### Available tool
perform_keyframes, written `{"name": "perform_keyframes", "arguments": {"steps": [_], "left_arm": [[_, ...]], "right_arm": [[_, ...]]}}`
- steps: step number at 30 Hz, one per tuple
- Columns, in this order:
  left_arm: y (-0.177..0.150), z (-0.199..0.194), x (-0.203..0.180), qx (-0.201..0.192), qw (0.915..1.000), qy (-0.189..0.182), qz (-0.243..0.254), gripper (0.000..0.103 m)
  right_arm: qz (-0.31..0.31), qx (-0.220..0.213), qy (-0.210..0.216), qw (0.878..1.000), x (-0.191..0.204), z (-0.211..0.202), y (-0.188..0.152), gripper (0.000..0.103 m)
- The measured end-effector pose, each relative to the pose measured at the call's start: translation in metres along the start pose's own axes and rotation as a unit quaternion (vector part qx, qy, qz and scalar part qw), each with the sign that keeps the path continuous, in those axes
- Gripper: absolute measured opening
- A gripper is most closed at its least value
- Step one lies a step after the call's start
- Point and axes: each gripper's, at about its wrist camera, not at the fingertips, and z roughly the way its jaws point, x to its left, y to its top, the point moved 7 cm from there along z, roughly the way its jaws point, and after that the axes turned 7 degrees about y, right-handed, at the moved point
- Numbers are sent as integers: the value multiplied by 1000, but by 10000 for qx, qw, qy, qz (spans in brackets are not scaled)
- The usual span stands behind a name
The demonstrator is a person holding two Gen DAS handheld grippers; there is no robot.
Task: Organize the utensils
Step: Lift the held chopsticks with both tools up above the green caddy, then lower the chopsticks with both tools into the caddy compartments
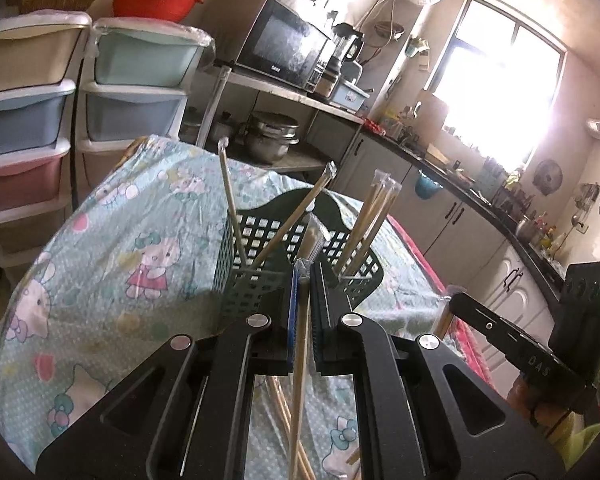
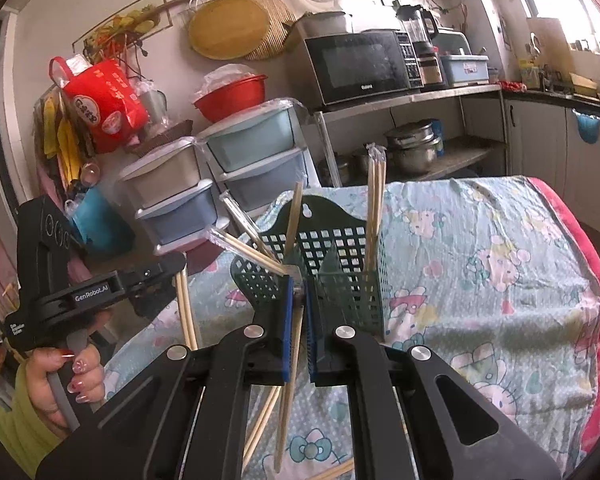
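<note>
Left wrist: left tongs and right tongs each clamp wrapped chopsticks near basket.

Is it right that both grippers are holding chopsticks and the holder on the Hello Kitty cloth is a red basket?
Not quite: the basket is dark green, not red, as the right wrist view shows. The rest holds: the left gripper and right gripper each pinch wrapped chopsticks, and the basket stands on the Hello Kitty cloth.
</note>
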Motion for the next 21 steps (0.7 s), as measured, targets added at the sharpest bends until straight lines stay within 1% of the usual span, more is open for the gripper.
{"name": "perform_keyframes", "arguments": {"steps": [14,21], "left_arm": [[27,-18,-3,-382,9992,-62,51,3],[38,-23,-6,-504,9986,-105,91,3]], "right_arm": [[-231,-214,0,9995,11,-5,20,6],[-297,-289,20,9991,15,-6,29,6]]}}
